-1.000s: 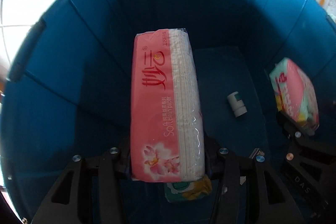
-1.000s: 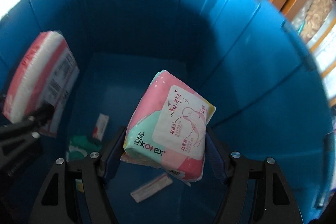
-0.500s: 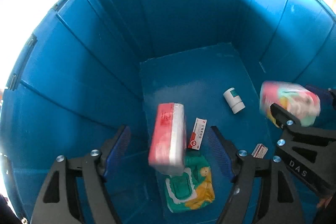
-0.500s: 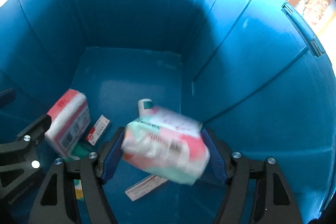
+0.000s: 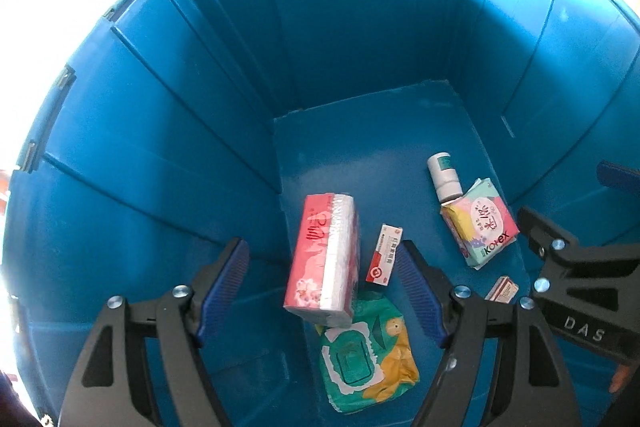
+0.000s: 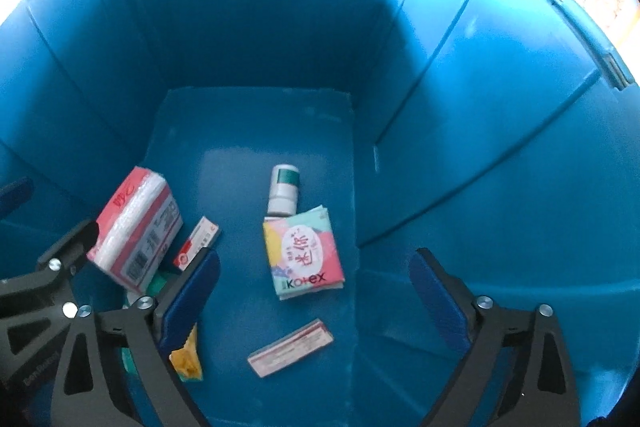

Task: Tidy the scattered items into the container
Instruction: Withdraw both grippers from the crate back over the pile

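Both grippers (image 5: 322,291) (image 6: 316,293) gaping, jaws just opened, empty; tissue pack (image 5: 324,259) soft, light, best squeezed across narrow sides.

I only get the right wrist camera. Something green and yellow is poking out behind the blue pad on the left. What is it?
Observer: The left wrist view shows it whole. It is a soft green and yellow pack with a flap lid, like wet wipes, lying flat on the floor of the bin.
Operator: Is something sitting on it?
Observer: Yes, the near end of the pink tissue pack overlaps its top edge.
Operator: Is the other grabber holding anything?
Observer: No. The left gripper has just been opening its jaws. Its pads touch nothing, and the tissue pack lies down in the bin.
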Demonstrator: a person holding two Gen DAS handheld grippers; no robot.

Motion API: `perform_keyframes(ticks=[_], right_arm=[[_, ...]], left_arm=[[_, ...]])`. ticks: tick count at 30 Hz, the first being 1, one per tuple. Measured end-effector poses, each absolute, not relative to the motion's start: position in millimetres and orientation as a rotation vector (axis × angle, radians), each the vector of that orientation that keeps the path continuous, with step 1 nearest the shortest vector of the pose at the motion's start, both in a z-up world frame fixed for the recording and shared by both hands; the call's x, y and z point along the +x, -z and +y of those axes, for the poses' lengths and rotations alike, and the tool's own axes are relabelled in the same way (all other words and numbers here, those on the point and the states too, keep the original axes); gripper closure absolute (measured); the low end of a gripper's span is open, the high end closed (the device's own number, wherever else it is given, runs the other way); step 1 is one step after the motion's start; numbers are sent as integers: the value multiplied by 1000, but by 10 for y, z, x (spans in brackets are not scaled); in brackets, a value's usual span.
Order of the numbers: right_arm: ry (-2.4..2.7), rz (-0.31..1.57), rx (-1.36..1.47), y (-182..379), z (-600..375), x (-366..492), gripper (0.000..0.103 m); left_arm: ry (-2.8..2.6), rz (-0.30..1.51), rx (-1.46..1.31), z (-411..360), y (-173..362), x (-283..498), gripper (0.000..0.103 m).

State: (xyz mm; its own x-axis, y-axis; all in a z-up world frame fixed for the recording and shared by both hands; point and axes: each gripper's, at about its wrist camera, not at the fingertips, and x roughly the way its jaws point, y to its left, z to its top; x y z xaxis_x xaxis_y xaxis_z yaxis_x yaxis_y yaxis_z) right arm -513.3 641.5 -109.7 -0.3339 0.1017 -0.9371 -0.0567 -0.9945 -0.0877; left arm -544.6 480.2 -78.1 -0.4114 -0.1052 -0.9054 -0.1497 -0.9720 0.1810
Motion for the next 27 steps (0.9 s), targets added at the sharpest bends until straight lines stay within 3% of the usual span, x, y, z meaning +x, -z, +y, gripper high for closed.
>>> perform_keyframes(ticks=[7,14,19,27], right_arm=[[-2562,123,-1696,879,6507,-5080,1],[-2792,174,-1423,186,6386,-4703,0],[-2873,69,-1207,-319,6168,-4245,0],[-3062,221,-1068,-785,5787,-3635,0]], left_arm=[[-2666,255,-1605,4694,525,-5344,27],[-2817,210,-1302,4488,-147,-4818,27],[-2870,157,-1091,4212,-602,-4297,26],[-2966,64,-929,3645,-1029,-3582,23]])
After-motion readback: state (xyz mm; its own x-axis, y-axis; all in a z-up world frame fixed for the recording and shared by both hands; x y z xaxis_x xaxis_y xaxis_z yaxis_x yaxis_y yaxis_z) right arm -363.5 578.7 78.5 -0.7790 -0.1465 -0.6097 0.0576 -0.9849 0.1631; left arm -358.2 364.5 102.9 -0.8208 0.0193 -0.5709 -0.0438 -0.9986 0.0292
